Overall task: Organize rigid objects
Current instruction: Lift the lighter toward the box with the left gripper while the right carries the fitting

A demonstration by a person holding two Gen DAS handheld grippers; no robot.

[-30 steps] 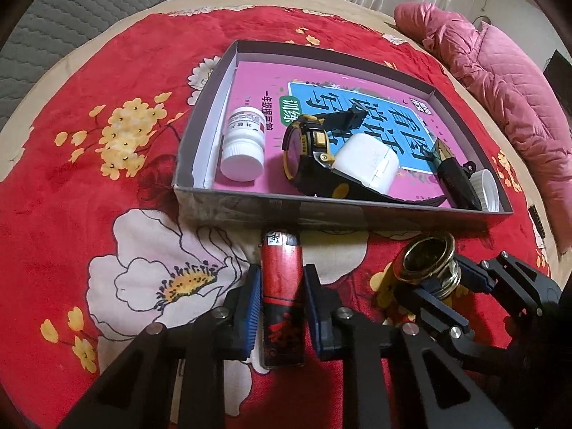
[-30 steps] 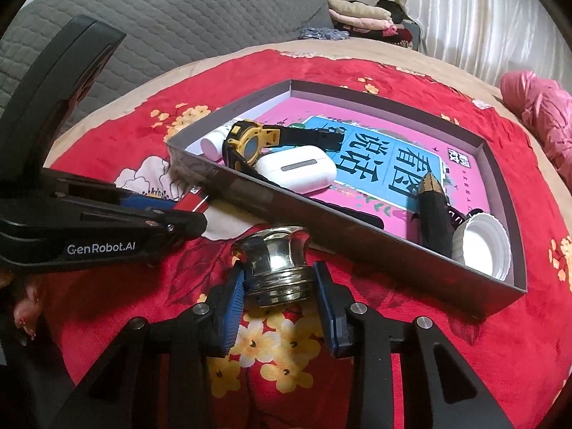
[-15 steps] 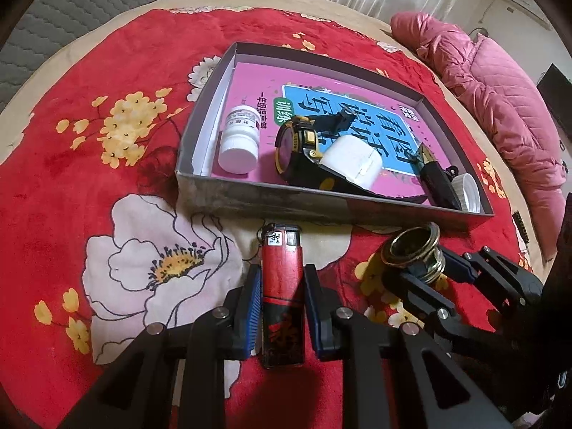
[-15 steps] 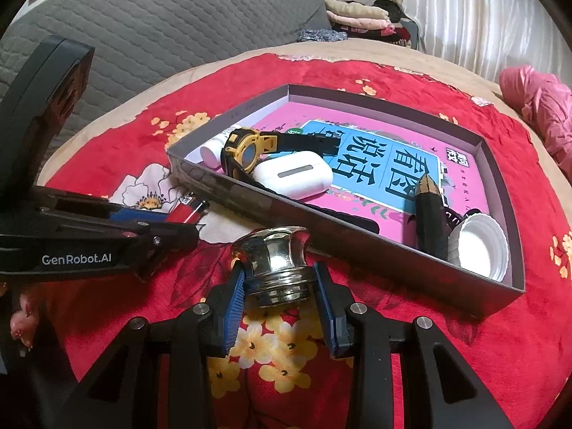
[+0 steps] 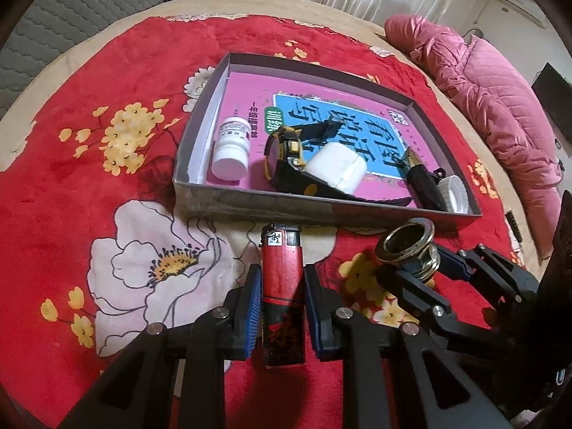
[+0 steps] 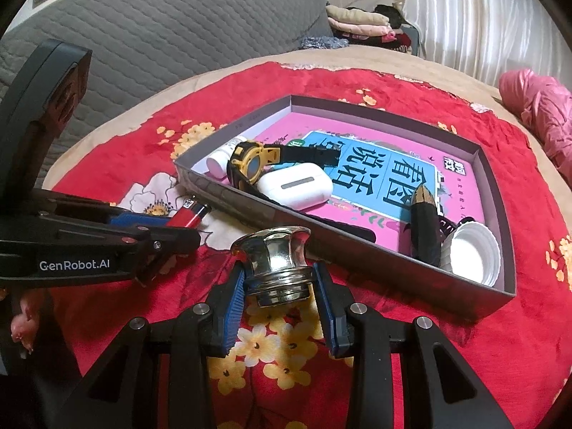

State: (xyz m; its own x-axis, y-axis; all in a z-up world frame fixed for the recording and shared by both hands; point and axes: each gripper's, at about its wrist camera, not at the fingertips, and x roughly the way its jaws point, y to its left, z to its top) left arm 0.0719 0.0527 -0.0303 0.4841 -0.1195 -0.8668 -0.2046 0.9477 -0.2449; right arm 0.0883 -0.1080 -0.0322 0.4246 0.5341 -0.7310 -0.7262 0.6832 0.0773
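A shallow box [image 5: 250,211] sits on the blanket [image 5: 107,71] spread over the bed. In the box, along its near wall from left to right, lie a pill bottle [image 5: 231,148], a watch [image 5: 286,159], an earbud case [image 5: 338,167] (leaning on the watch strap), a pen [image 5: 422,178] and a cap [image 5: 454,193] in the right corner. Outside, just before that wall, are a lighter [image 5: 282,286] between the left claw [image 5: 279,309] pads and, to its right, a metal fitting [image 6: 277,262] in the right claw [image 6: 280,307].

Each hand-held gripper, the left [image 5: 279,307] and the right [image 6: 282,302], is matte black plastic with blue ribbed pads [image 6: 234,307] on its fingers, round silver screws [image 6: 201,308] at the joints, and white "GenRobot.AI" lettering [image 6: 74,264] at centre left of the right wrist view.
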